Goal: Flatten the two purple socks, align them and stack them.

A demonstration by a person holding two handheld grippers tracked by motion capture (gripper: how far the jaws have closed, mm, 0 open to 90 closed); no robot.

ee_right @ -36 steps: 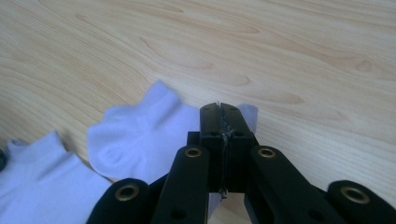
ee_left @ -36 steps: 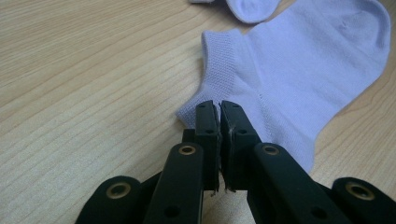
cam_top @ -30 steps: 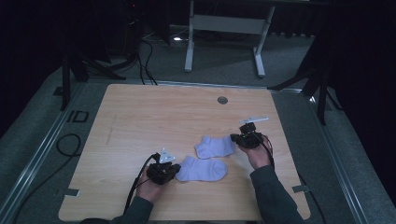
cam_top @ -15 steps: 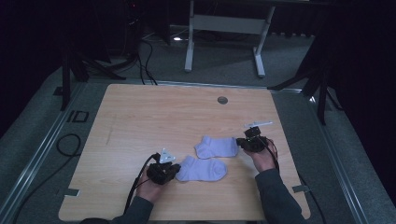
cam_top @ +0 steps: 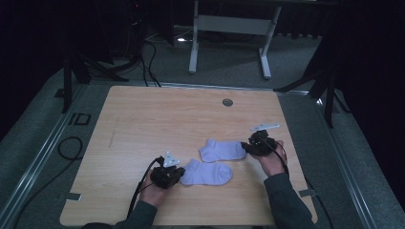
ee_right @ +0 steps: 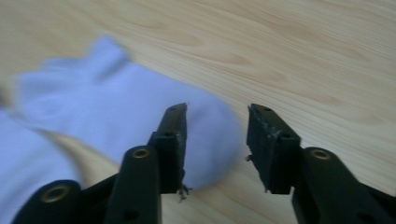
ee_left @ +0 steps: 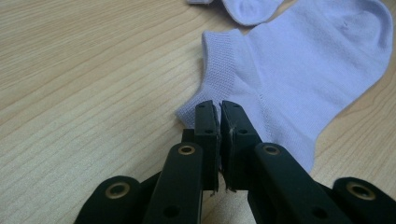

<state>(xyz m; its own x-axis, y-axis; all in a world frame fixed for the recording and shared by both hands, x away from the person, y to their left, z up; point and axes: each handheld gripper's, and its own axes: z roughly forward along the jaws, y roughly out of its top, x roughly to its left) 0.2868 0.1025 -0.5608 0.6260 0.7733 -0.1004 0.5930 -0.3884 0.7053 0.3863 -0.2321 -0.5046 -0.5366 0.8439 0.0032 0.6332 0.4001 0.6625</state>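
Moved since earlier: right gripper [cam_top: 248, 147] has slid outward and back toward the person along the far sock [cam_top: 222, 150]; it now sits at that sock's right end. Left gripper [cam_top: 177, 173] and both socks look unchanged.
Near sock [cam_top: 207, 173]: flat on the wooden table [cam_top: 143, 124], just in front of the far sock and slightly to its left; the two almost touch.
Far sock: flat too, rounded end pointing at the right gripper.
Step in hand: by my reading, the right gripper is lining up a grab on the far sock's end, perhaps to pair it with the near one.
Doing it well: go low, bring both jaws around the fabric edge, close before lifting; keep the left pinch steady.
Left gripper state: jaws nearly together, pinching the near sock's cuff corner [ee_left: 194, 112].
Right gripper state: jaws well apart, holding nothing; the far sock's end [ee_right: 205, 140] lies under the left jaw and partly in the gap.
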